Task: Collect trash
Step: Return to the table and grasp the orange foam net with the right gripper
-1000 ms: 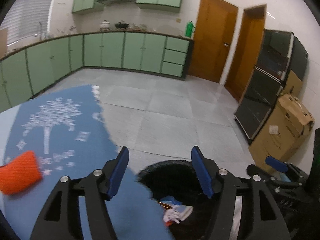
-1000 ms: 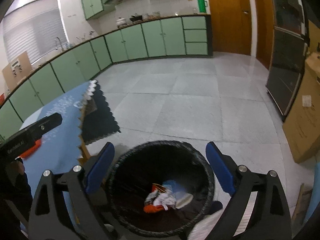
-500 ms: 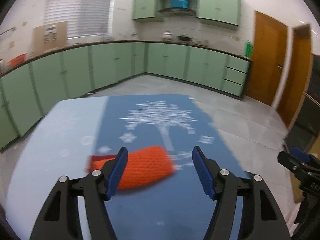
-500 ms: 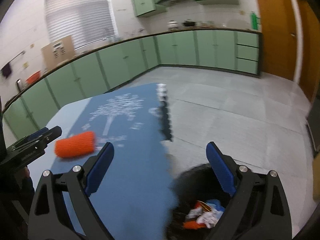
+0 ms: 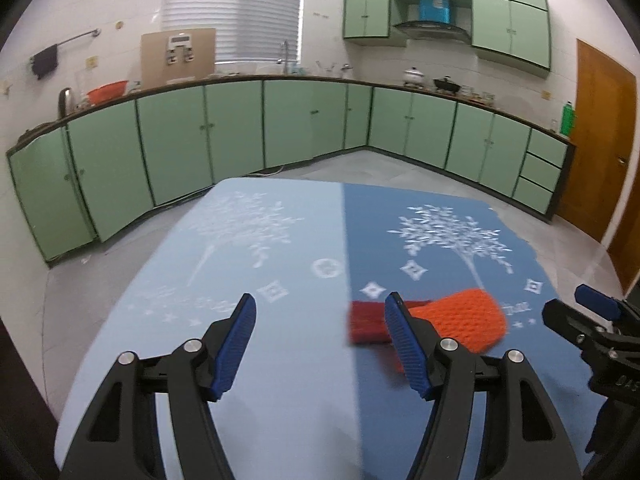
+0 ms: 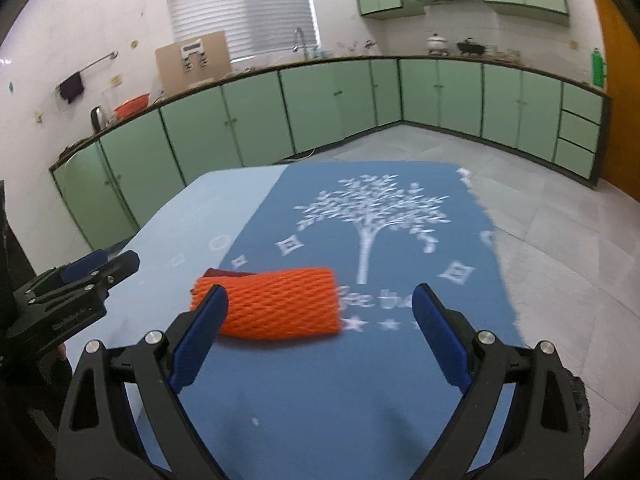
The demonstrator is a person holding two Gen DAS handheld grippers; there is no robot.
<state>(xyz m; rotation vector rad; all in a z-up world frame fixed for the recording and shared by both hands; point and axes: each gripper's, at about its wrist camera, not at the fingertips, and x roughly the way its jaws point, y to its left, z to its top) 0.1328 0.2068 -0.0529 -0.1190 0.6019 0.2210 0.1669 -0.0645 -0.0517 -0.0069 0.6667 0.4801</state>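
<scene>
- Left wrist view: the left gripper (image 5: 320, 344) is hanging over the table (image 5: 280, 400), jaws standing partly open with nothing between them.
- The orange net (image 5: 464, 326) is lying on the dark blue half of the cloth, just beyond and to the right of the right finger (image 5: 406, 354), which is hiding part of it. A dark red piece (image 5: 366, 322) is lying against the net's left end, ahead of the same finger.
- The right gripper (image 5: 596, 312) is showing at the right edge.
- Right wrist view: the right gripper (image 6: 320, 332) is standing wide open, holding nothing.
- The net (image 6: 276, 304) is lying ahead between the fingers, nearer the left finger (image 6: 200, 336), not touching the pads.
- The left gripper (image 6: 80, 276) is sitting left of the net, apart from it.
- A bin (image 6: 580, 404) rim is peeking out at lower right.
</scene>
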